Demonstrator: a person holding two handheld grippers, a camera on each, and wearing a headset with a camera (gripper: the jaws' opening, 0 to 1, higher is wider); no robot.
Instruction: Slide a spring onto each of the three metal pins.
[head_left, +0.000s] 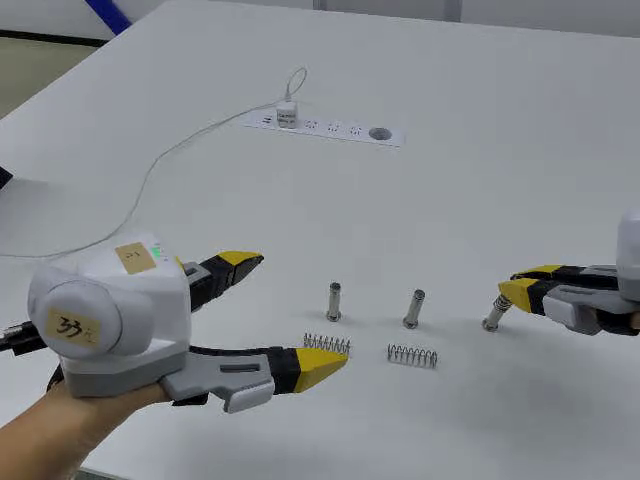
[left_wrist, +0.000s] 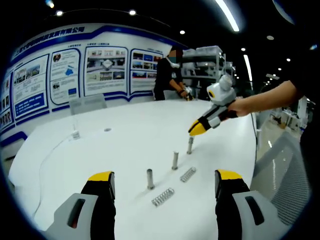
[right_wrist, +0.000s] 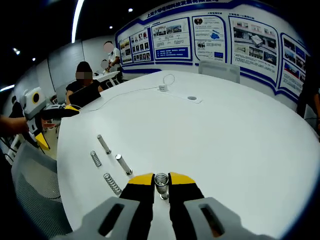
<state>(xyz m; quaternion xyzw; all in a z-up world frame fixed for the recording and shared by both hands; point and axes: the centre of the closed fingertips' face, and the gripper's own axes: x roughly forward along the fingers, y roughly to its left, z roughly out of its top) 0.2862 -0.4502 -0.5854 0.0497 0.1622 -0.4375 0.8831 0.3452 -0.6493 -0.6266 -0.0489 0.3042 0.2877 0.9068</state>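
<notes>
White surface (head_left: 480, 200) carries two short silvery pins (head_left: 334, 300) standing upright, two coiled wire springs (head_left: 412, 355) lying just beside them, the right claw (right_wrist: 161, 182) pinching a third spring (head_left: 501, 304) on the leaning third pin (head_left: 491, 322), and the left claw (head_left: 298, 312) gaping wide nearby.

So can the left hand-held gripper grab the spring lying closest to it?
Probably yes. The left hand-held gripper is open, and the nearest spring lies flat on the table just ahead of its jaws, with nothing between. The pin behind it stands clear of it.
</notes>
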